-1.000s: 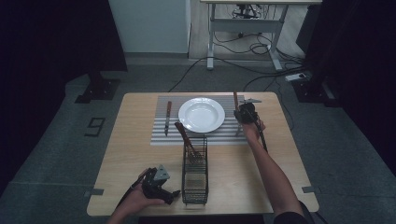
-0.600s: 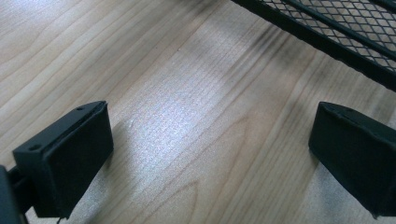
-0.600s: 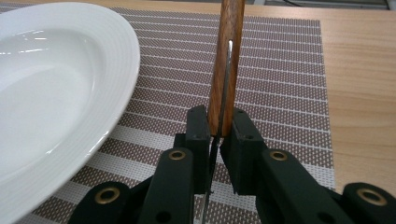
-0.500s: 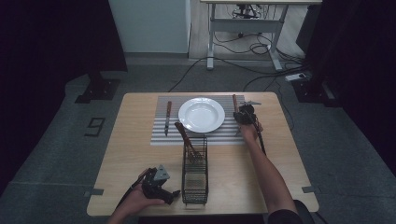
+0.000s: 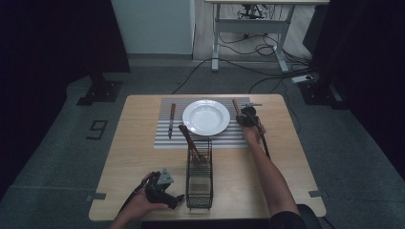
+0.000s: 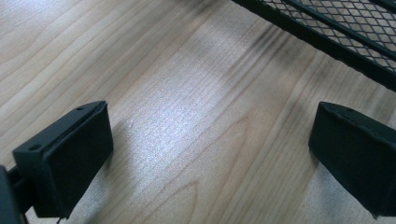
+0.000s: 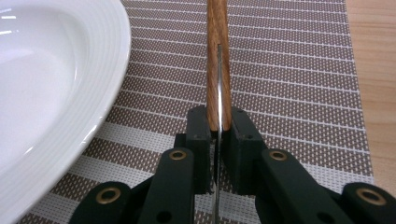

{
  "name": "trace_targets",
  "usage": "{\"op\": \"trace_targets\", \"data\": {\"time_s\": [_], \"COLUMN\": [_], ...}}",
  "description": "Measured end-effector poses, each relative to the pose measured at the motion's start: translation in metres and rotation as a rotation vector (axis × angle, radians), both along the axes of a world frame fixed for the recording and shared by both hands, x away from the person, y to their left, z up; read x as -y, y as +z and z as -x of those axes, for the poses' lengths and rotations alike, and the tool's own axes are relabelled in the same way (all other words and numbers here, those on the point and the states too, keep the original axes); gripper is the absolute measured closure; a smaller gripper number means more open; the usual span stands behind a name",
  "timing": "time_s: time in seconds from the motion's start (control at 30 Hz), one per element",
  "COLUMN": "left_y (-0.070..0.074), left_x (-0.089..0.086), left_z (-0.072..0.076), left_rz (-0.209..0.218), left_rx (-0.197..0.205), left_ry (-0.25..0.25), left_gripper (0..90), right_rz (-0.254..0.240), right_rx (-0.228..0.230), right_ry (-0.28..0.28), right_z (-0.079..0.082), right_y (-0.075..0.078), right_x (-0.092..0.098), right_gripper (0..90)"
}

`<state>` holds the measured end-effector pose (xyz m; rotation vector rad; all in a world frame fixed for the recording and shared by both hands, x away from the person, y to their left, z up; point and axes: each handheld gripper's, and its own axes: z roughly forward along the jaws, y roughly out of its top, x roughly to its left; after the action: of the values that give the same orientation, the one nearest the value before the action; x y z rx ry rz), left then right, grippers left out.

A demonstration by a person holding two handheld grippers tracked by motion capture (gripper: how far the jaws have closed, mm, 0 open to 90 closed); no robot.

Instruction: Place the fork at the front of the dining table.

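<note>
My right gripper (image 5: 247, 116) is just right of the white plate (image 5: 206, 117), low over the striped placemat (image 5: 162, 138). In the right gripper view its jaws (image 7: 218, 119) are shut on a wooden-handled utensil (image 7: 217, 60). The handle points away over the placemat (image 7: 289, 70), and a thin metal edge runs back between the jaws. The plate's rim (image 7: 112, 70) lies close on the left. My left gripper (image 5: 160, 188) rests at the table's front left beside the wire basket (image 5: 199, 181). Its jaws (image 6: 210, 149) stand wide open over bare wood.
A wooden-handled knife (image 5: 171, 119) lies on the placemat left of the plate. Another wooden-handled utensil (image 5: 188, 138) leans out of the basket. The basket's mesh (image 6: 327, 28) is just beyond the left jaws. Cables run across the floor behind the table.
My right gripper has sunk a little toward the placemat with the utensil still in it. The left gripper has not moved.
</note>
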<state>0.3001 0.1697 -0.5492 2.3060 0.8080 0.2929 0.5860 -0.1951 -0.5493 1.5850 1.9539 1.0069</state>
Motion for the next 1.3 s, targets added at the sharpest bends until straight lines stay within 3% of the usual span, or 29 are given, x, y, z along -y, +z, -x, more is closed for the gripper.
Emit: {"op": "trace_targets", "data": {"time_s": [0.07, 0.27, 0.93, 1.3], "left_y": [0.0000, 0.0000, 0.0000, 0.0000], "left_x": [0.0000, 0.0000, 0.0000, 0.0000], "left_z": [0.0000, -0.0001, -0.0001, -0.0001], "left_rz": [0.000, 0.000, 0.000, 0.000], "left_rx": [0.000, 0.000, 0.000, 0.000], "left_ry": [0.000, -0.001, -0.001, -0.001], "left_gripper": [0.0, 0.0, 0.0, 0.0], "right_rz": [0.022, 0.007, 0.022, 0.035], "right_rx": [0.004, 0.001, -0.015, -0.001], "right_ry": [0.006, 0.000, 0.006, -0.013], "right_z": [0.0002, 0.0002, 0.0023, 0.0034], "right_y": [0.0002, 0.0000, 0.0023, 0.0097], "right_x": [-0.0015, -0.0008, -0.0001, 0.0074], "right_gripper": [80.4, 79.8, 77.8, 76.2]}}
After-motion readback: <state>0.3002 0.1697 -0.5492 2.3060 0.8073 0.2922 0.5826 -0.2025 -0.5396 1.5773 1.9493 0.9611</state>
